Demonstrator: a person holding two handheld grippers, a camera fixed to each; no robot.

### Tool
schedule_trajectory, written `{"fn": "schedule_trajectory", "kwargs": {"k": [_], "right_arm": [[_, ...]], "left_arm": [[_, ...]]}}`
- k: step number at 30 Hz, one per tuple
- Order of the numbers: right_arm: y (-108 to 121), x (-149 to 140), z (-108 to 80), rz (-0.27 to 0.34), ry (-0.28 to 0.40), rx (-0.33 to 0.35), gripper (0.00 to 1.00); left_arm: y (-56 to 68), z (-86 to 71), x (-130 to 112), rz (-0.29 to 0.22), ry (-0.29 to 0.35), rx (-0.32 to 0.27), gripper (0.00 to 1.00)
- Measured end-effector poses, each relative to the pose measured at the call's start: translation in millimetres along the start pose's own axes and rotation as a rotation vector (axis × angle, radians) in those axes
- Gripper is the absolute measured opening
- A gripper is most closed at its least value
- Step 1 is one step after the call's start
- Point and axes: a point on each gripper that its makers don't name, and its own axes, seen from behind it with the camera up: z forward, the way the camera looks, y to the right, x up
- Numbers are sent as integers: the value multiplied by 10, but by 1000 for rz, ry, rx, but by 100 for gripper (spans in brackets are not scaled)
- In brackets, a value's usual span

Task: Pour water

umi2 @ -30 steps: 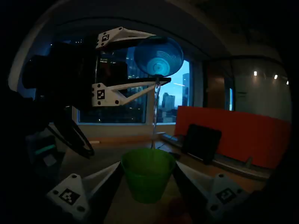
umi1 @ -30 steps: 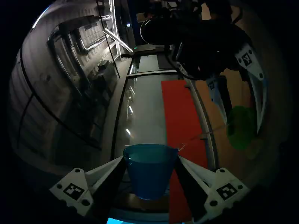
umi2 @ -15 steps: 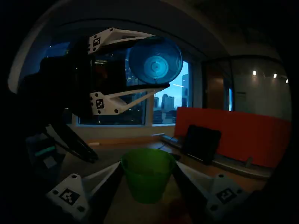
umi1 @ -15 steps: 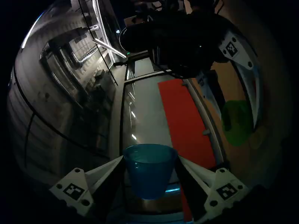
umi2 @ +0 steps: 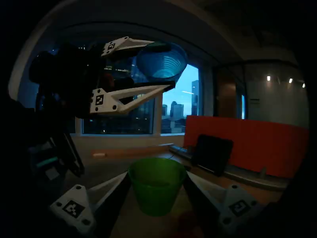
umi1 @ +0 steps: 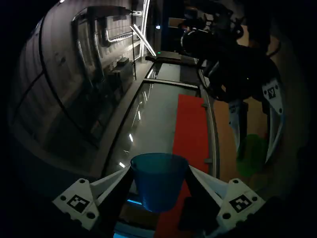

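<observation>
- The blue cup [umi1: 159,182] is clamped between both fingers of the left gripper [umi1: 159,169], which is closed to the cup's width.
- The green cup [umi2: 157,192] is gripped likewise by the right gripper [umi2: 157,176] and held upright, low over the table [umi2: 126,222].
- In the right gripper view, the blue cup is seen above the green cup, well apart from it and tipped on its side.
- Open table is seen to the left. A dark slab [umi2: 214,152] and an orange panel [umi2: 257,142] stand to the right.
- What either cup contains cannot be told.

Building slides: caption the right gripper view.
Right gripper holds a green cup below a tipped blue cup in the left gripper, dusk window behind.
</observation>
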Motion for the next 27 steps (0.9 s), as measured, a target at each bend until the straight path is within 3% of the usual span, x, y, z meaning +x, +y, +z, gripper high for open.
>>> {"fn": "schedule_trajectory", "kwargs": {"k": [9, 27], "right_arm": [[-2, 49, -39, -1, 8, -4, 90], [-2, 80, -88, -2, 14, -11, 90]], "left_arm": [[-91, -10, -129, -349, -2, 9, 86], [-56, -60, -358, -976, -17, -2, 87]]}}
